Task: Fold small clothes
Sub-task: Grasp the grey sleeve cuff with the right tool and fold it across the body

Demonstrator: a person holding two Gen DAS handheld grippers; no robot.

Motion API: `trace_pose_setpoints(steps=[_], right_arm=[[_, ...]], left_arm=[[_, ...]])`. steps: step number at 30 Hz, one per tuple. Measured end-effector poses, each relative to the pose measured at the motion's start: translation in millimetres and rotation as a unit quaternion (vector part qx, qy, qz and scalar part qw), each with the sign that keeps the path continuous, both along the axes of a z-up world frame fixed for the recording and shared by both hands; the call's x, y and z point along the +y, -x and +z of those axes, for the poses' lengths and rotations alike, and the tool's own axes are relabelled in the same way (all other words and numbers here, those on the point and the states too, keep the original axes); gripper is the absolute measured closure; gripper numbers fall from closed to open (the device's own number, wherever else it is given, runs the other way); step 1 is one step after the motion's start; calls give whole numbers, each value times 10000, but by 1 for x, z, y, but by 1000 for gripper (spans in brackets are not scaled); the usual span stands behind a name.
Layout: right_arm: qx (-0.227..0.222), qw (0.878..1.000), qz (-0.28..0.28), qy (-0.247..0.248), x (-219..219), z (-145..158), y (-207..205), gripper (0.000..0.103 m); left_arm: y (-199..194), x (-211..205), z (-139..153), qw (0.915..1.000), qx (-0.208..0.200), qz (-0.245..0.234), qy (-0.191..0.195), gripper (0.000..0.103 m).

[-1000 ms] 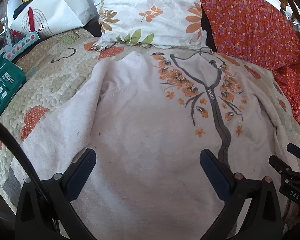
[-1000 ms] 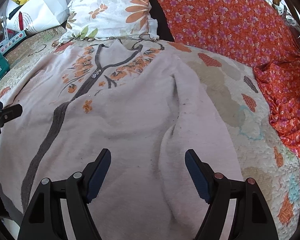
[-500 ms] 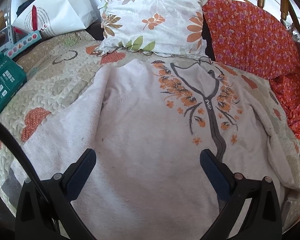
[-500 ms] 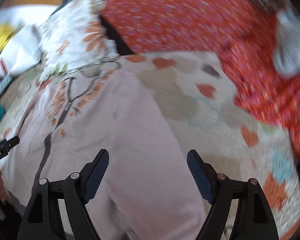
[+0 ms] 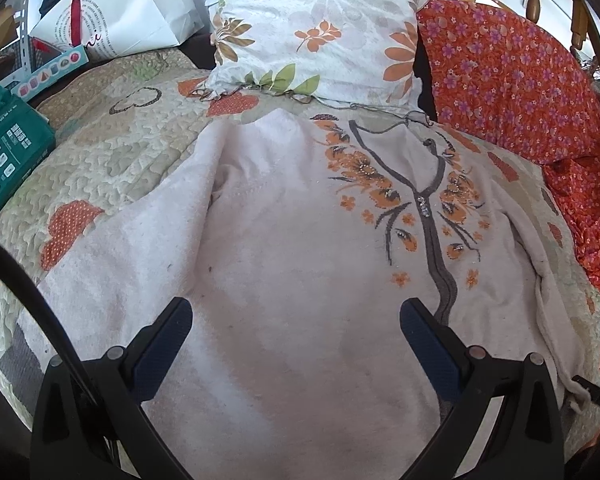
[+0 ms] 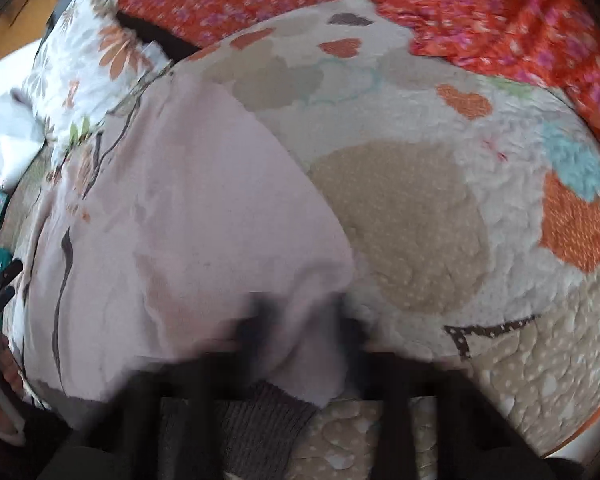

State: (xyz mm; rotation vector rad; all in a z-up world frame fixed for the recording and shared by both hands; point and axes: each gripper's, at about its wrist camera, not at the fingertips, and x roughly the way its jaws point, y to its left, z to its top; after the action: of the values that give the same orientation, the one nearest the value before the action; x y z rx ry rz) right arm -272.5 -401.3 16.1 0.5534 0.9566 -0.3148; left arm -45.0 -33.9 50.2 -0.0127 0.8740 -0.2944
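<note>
A pale pink sweater (image 5: 300,240) with a grey zip line and orange flowers lies spread front-up on the quilted bed cover (image 5: 112,160). My left gripper (image 5: 296,328) hovers open over its lower body, with nothing between the fingers. In the right wrist view the sweater (image 6: 188,208) fills the left half. My right gripper (image 6: 304,324) is blurred and its jaws are closing, with the right sleeve (image 6: 300,300) bunched between the pads just above the grey ribbed cuff (image 6: 260,412). The right gripper's tip (image 5: 596,394) shows at the left wrist view's lower right edge.
A floral pillow (image 5: 320,28) and an orange flowered cloth (image 5: 512,80) lie beyond the collar. A white paper bag (image 5: 120,20) and a green box (image 5: 8,152) sit at the far left. The quilt (image 6: 420,220) lies bare right of the sleeve.
My right gripper swung right from the sweater's body to its right sleeve, rolled, and narrowed its wide jaws around the sleeve. The left gripper stayed open in place.
</note>
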Motion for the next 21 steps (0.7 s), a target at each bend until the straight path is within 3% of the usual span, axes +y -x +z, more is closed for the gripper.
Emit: trace_pose_setpoints(steps=[3, 7, 10, 12, 15, 16, 18, 21], right_arm=[[13, 9977, -3, 677, -14, 33, -5, 90], [15, 9891, -463, 1398, -57, 83, -9, 90], [334, 9707, -906, 2200, -92, 102, -19, 89], [840, 9505, -1159, 2758, -114, 97, -32, 82], [1066, 9456, -1517, 2675, -130, 86, -32, 81], [987, 9487, -1557, 2569, -127, 84, -29, 79], [689, 9600, -1576, 2207, -117, 77, -23, 64], [369, 9759, -1277, 1730, -89, 61, -30, 60]], left_arm=[[-1, 3, 2, 10000, -31, 57, -11, 0], [-6, 11, 6, 9998, -83, 190, 24, 0], [-12, 19, 8, 9995, -40, 310, 85, 0], [-15, 25, 10, 9992, -48, 393, 108, 0], [-20, 41, 14, 9984, -118, 545, 79, 0], [-21, 46, 14, 9981, -138, 596, 55, 0], [-25, 67, 13, 9966, -142, 815, -2, 0], [-31, 104, 12, 9932, -32, 1162, 95, 0]])
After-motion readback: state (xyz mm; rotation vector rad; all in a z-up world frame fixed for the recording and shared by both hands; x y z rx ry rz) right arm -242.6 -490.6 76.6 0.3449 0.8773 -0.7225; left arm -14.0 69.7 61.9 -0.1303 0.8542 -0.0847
